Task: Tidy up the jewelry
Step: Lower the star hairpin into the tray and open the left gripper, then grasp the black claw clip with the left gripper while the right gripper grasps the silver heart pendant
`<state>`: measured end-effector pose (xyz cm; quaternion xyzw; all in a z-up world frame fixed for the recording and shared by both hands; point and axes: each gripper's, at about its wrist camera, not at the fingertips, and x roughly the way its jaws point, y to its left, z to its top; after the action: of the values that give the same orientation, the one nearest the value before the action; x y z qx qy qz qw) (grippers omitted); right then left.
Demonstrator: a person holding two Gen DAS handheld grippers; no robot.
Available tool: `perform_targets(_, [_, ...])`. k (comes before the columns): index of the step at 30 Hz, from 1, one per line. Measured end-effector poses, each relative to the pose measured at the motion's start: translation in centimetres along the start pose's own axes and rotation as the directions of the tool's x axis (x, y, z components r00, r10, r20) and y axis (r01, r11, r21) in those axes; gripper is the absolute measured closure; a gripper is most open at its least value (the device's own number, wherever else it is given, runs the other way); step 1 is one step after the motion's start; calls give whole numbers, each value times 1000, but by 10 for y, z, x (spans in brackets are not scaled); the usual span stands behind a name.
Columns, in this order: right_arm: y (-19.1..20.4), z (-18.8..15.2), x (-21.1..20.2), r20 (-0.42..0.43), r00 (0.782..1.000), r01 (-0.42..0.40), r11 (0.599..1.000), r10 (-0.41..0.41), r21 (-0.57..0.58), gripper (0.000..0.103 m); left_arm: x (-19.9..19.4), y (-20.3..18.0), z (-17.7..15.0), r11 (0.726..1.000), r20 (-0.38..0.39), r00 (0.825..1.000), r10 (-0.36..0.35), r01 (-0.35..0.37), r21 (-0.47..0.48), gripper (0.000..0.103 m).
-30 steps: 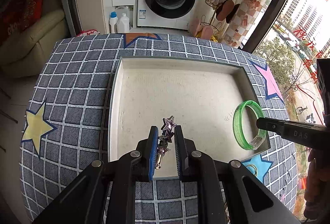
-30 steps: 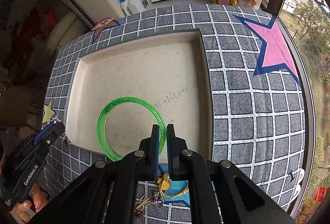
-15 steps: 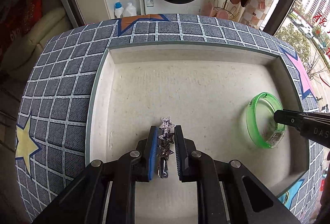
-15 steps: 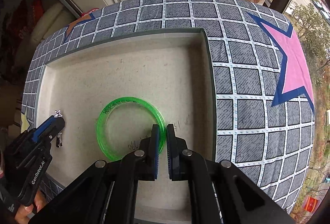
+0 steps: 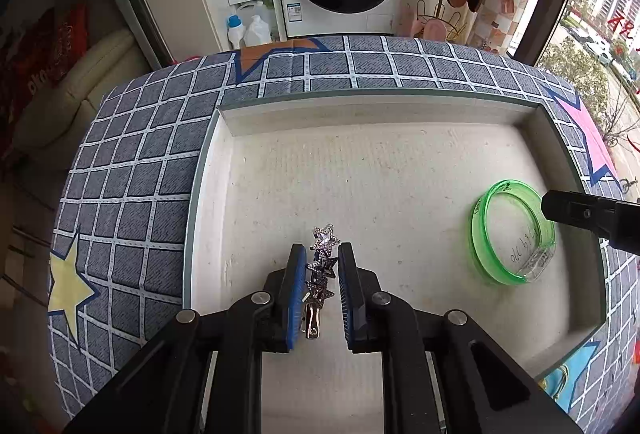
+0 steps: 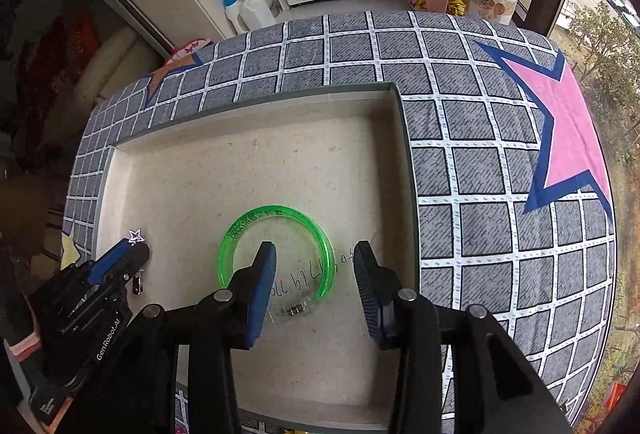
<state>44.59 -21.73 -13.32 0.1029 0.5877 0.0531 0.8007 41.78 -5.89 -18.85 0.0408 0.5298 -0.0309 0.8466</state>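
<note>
Just spread: right gripper (image 6: 314, 288), green bangle (image 6: 276, 248) released flat at lower centre of tray (image 6: 256, 106). Left gripper (image 5: 318, 294) pinching star hair clip (image 5: 322, 266), lowered for placing.

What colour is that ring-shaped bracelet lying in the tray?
Translucent bright green bracelet, clearest in the right wrist view.

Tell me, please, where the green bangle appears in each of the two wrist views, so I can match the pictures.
Left wrist view: the green bangle lies at the right side of the tray, beside the right gripper's finger.
Right wrist view: the green bangle lies low at centre, on the tray floor beneath the right gripper, whose jaws have just been opening and no longer press it.
Shared landmark: the handwriting on the tray floor seen through the bangle.
</note>
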Motion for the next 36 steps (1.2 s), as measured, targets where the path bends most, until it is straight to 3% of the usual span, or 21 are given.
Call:
perform_targets(2, [-1, 0, -8, 20, 1000, -20, 1000, 19, 24, 59, -7, 0, 0, 1000, 20, 1000, -7, 7, 4, 73])
perform_targets(4, [-1, -3, -16, 38, 999, -32, 999, 31, 39, 58, -12, 0, 1, 1000, 33, 999, -17, 17, -1, 16])
perform_targets(5, [-1, -4, -20, 44, 998, -36, 998, 34, 44, 58, -17, 2, 1, 1000, 62, 998, -1, 2, -19, 0])
perform_targets(12, [0, -19, -36, 56, 997, -54, 997, 51, 63, 56, -42, 1, 1, 1000, 107, 994, -2, 4, -17, 0])
perform_targets(21, [-1, -55, -77, 115, 989, -102, 990, 91, 93, 27, -96, 18, -36, 1000, 124, 992, -25, 26, -6, 0])
perform_targets(23, [-2, -64, -86, 128, 988, -102, 990, 90, 97, 24, -104, 25, -49, 1000, 114, 993, -9, 11, -15, 0])
perform_targets(25, [-3, -74, -93, 139, 987, -100, 990, 86, 103, 15, -109, 34, -65, 1000, 90, 996, -10, 13, -26, 0])
perform_targets(36, [-1, -136, -103, 105, 989, -118, 986, 106, 115, 13, -120, 63, -153, 997, -24, 998, 60, -62, -47, 0])
